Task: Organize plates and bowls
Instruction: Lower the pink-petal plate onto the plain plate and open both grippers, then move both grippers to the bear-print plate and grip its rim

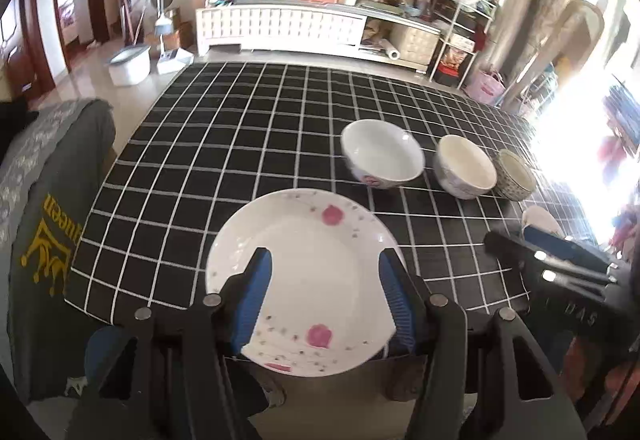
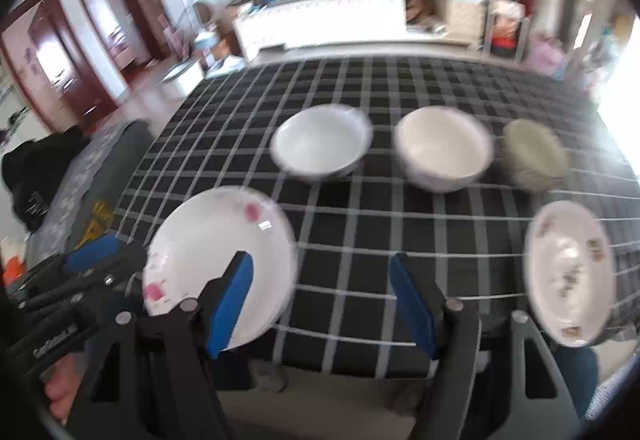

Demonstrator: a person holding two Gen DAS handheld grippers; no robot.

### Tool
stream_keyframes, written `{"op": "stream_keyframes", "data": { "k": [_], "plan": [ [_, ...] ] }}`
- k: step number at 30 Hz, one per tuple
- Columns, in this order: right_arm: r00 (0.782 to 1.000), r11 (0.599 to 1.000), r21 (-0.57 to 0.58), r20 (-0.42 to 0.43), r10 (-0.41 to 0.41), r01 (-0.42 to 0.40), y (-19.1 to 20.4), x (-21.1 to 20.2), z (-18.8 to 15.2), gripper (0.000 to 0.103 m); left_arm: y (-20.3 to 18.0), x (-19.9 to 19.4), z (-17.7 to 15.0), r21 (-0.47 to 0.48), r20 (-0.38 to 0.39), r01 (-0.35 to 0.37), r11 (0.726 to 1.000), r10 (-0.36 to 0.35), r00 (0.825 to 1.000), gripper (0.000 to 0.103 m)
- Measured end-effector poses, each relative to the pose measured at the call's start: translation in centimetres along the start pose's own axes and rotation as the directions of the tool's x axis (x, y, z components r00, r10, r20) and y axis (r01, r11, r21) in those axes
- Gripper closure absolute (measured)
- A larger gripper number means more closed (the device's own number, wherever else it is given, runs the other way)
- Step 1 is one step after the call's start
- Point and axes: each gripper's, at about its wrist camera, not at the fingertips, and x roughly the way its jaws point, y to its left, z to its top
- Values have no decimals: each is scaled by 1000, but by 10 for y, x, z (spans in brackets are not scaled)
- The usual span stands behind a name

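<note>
A white plate with pink flowers (image 1: 304,280) lies at the near edge of the black checked table (image 1: 240,143); it also shows in the right wrist view (image 2: 216,260). My left gripper (image 1: 326,280) is open, its blue pads over the plate's near half, not closed on it. My right gripper (image 2: 320,292) is open and empty over the cloth between the two plates; it shows at the right of the left wrist view (image 1: 560,252). A second patterned plate (image 2: 568,272) lies at the right. Three bowls stand in a row behind: white (image 1: 382,153), cream (image 1: 464,165), small patterned (image 1: 514,175).
A chair draped with a grey garment (image 1: 52,224) stands at the table's left. A white cabinet with clutter (image 1: 280,23) and a wire shelf (image 1: 460,35) stand beyond the far edge. The right wrist view is blurred.
</note>
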Motion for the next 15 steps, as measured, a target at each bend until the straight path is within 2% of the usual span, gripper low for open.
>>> {"op": "stream_keyframes", "data": {
  "k": [2,5,8,9,11,15],
  "plan": [
    [998,1000,19,59,-23,22,-12,-14,-1,28,-12,-5,2,27,8,0,1000,0,1000,50],
    [992,995,71,104,-73,66,-32,-28,-1,28,-34,-11,6,60,18,-4,998,3,1000,50],
    [985,991,-21,114,-129,132,-43,-38,0,28,-57,-15,12,95,44,10,995,-14,999,50],
    [983,990,-31,123,-136,141,-49,-43,-1,28,-65,-15,13,104,52,17,994,-22,998,44],
    [981,989,-32,134,-137,143,-60,-52,-4,28,-83,-16,15,121,69,46,992,-54,996,38],
    [976,989,19,155,-150,149,-89,-69,-6,28,-120,-10,17,154,63,89,984,-100,993,37]
  ]
}}
